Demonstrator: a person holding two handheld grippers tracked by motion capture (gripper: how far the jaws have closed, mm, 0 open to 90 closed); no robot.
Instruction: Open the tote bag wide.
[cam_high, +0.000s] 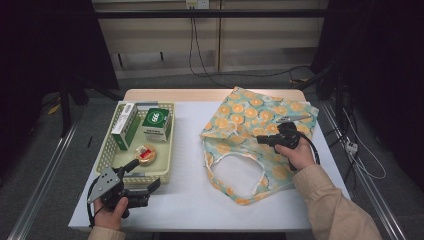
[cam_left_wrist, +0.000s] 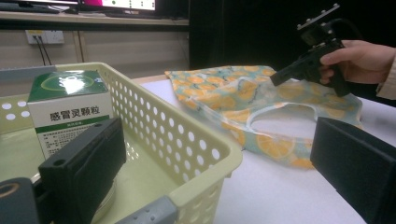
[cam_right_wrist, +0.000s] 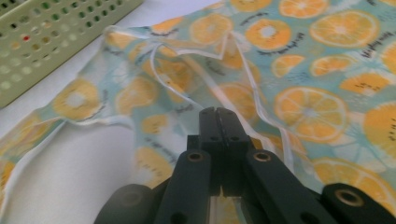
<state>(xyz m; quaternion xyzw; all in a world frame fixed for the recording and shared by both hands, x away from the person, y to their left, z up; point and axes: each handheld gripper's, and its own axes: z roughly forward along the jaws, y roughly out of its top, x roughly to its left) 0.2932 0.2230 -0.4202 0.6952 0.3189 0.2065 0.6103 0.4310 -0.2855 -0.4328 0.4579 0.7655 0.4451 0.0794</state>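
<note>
My right claw (cam_right_wrist: 218, 113) is pressed together, pinching nothing, so nudging the bag (cam_right_wrist: 299, 70) could only bunch it

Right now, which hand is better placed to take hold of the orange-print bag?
The right. The right gripper hangs above the bag, jaws shut with nothing between them. The left gripper stands open beside the basket, apart from the bag.

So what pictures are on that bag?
Orange slices on light blue-green cloth bag; clearest in the right gripper view.
</note>
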